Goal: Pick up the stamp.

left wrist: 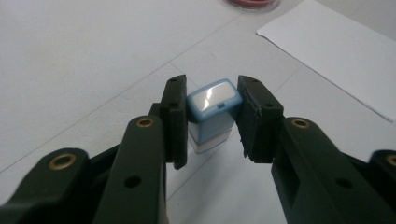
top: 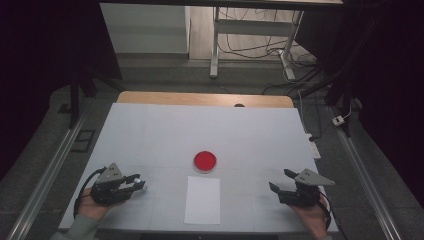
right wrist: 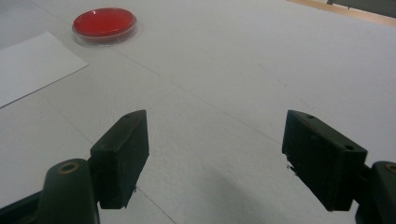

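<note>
- The small blue-and-white stamp (left wrist: 212, 112) sits between the jaws of the left gripper (left wrist: 210, 121), clamped at its sides with its glossy top facing the camera; in the high view it shows as a pale speck at the gripper's tip (top: 142, 188), near the table's left front corner.
- The grip looks snug on both flat sides, but the stamp is held near the jaw tips, so I would keep the squeeze steady and avoid any twist of the hand that could let it pivot.
- Its white lower part seems to be the printing end; I judge it should stay pointing down at the table so it meets a surface flat, not on one edge.
- The likely next stop is the round red ink pad (top: 205, 161), which lies near the middle of the table, well apart from the stamp. Carry the stamp across level, set it straight down on the red, press lightly and lift straight up.
- The white sheet of paper (top: 202, 199) lies just in front of the pad, close but not touching it; it would take the print afterwards.
- The right gripper (top: 283, 181) rests at the table's right front with jaws wide apart and nothing between them; it could hold the paper's edge so the sheet does not lift with the stamp.
- The white table (top: 165, 130) is otherwise bare along the stamp's path.
</note>
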Demonstrator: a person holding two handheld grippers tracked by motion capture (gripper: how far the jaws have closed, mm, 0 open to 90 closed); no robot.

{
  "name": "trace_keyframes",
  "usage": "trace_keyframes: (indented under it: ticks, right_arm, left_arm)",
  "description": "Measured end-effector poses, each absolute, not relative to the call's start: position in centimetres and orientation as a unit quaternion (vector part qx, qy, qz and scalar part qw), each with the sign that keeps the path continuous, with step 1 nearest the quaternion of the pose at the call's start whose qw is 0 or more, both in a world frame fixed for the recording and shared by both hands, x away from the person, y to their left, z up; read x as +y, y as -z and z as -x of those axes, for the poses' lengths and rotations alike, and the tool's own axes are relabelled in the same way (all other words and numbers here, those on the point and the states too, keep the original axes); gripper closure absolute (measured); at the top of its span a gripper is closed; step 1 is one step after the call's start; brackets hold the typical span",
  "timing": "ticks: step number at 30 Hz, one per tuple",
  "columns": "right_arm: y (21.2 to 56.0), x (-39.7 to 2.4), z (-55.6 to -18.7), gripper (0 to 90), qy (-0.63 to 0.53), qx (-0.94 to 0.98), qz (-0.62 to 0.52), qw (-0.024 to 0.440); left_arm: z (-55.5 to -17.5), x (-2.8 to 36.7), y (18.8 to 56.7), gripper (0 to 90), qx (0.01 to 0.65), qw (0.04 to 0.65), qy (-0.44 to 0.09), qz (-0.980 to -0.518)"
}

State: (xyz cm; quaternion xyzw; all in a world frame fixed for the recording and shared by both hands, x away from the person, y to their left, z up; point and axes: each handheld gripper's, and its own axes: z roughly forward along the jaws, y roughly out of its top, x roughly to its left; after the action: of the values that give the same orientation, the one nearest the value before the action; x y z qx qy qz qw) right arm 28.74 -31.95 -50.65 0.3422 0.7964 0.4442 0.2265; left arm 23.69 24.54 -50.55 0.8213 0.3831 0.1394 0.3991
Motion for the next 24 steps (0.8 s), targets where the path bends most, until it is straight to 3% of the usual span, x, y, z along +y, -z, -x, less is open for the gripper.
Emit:
trace_keyframes:
  ticks: [24]
  right_arm:
    - [50.57, -31.78, -28.66, 22.9, -0.447, 0.795, -0.341, 0.227]
  left_arm:
    - [-24.13, 24.16, 49.74, 65.4, 0.405, 0.444, -0.151, -0.785]
